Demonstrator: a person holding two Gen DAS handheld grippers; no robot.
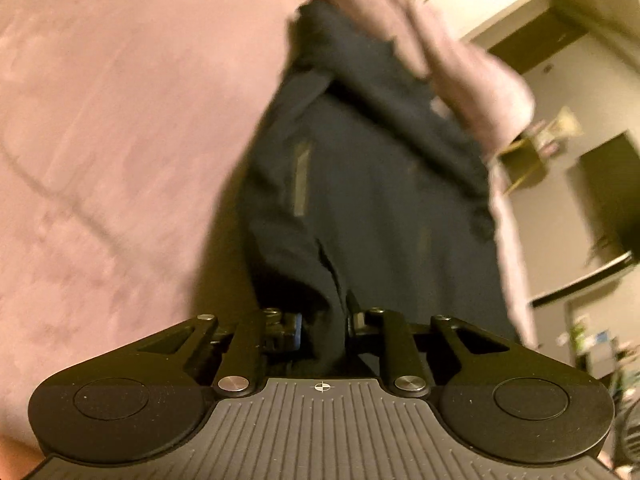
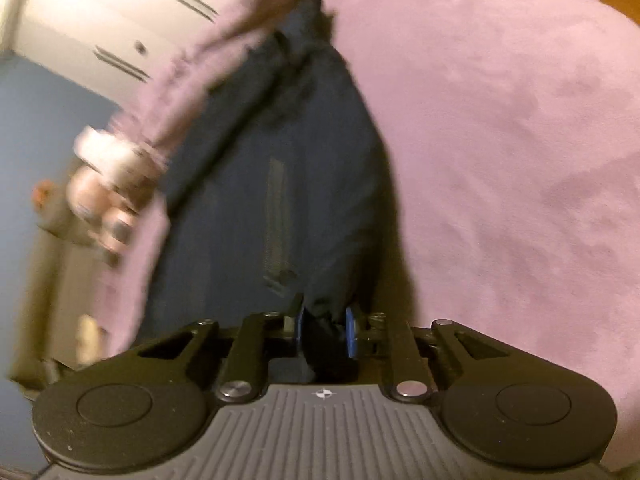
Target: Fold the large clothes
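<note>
Between my left gripper's (image 1: 323, 326) jaws sits a pinch of the dark garment (image 1: 360, 168), clamped tight; my right gripper (image 2: 325, 330) is likewise clenched on its own bunch of the garment (image 2: 272, 168). From both sets of fingers the cloth runs straight ahead and away, long axis along my pointing line, draped over the pink blanket (image 1: 112, 128). Neither hand looks nearer. Pink pile overlaps the far end. Open blanket lies to the left of my left gripper and to the right of my right one (image 2: 500, 140), room for laying a fold.
</note>
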